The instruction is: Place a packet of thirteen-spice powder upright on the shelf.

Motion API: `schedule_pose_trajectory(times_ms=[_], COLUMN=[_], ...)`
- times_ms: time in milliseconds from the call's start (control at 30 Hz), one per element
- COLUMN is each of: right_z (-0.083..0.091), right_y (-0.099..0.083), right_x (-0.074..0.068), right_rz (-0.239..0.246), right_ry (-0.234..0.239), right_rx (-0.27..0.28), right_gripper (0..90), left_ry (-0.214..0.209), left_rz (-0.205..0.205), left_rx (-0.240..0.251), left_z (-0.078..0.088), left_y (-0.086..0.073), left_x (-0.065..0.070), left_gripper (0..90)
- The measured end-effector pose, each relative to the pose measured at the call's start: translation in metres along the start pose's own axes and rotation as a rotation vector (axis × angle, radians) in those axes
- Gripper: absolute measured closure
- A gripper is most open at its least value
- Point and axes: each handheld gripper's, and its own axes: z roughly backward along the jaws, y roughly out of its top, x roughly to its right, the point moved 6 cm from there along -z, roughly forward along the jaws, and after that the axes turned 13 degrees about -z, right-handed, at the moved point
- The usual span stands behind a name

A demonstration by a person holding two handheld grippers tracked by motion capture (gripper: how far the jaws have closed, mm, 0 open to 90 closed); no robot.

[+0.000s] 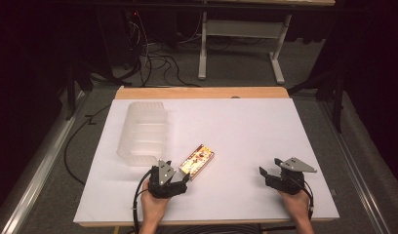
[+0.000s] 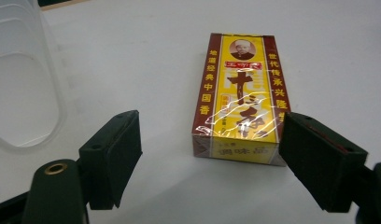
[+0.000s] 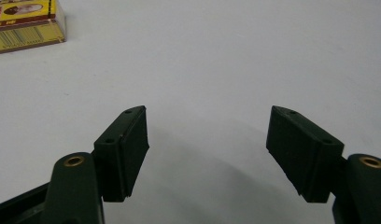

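Seen from above, we find the left gripper [image 1: 183, 179] at the near end of a yellow-and-maroon box [image 1: 197, 161], which lies flat on the white table [image 1: 246, 131] just beside a clear plastic container [image 1: 142, 132]. In the left gripper view, its jaws stand spread with the box's near end between them. The right-hand pad [image 2: 319, 156] appears to meet the box's corner, though we cannot be sure of contact; the other pad is well clear. The right gripper [image 1: 267, 174] rests well apart, jaws spread over bare table.
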Motion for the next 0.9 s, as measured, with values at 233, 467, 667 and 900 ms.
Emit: schedule_pose_trajectory(times_ms=[233,467,667,900], right_z=[0.0,0.0,0.0,0.001], right_y=[0.0,0.0,0.0,0.0], right_x=[0.0,0.0,0.0,0.0], right_rz=[-0.002,-0.004,-0.003,-0.011], right_ry=[0.0,0.002,0.002,0.008], right_rx=[-0.004,0.0,0.002,0.007], right_gripper=[29.8,29.7,29.7,29.6], left_ry=[-0.026,-0.065,-0.078,-0.119], left_rz=[-0.023,-0.048,-0.061,-0.088], left_rx=[0.008,-0.014,-0.033,-0.079], left_z=[0.001,-0.003,-0.007,-0.018], left_y=[0.012,0.02,0.031,0.046], left_x=[0.009,0.016,0.017,0.021], left_gripper=[21.3,20.3,19.4,18.6])
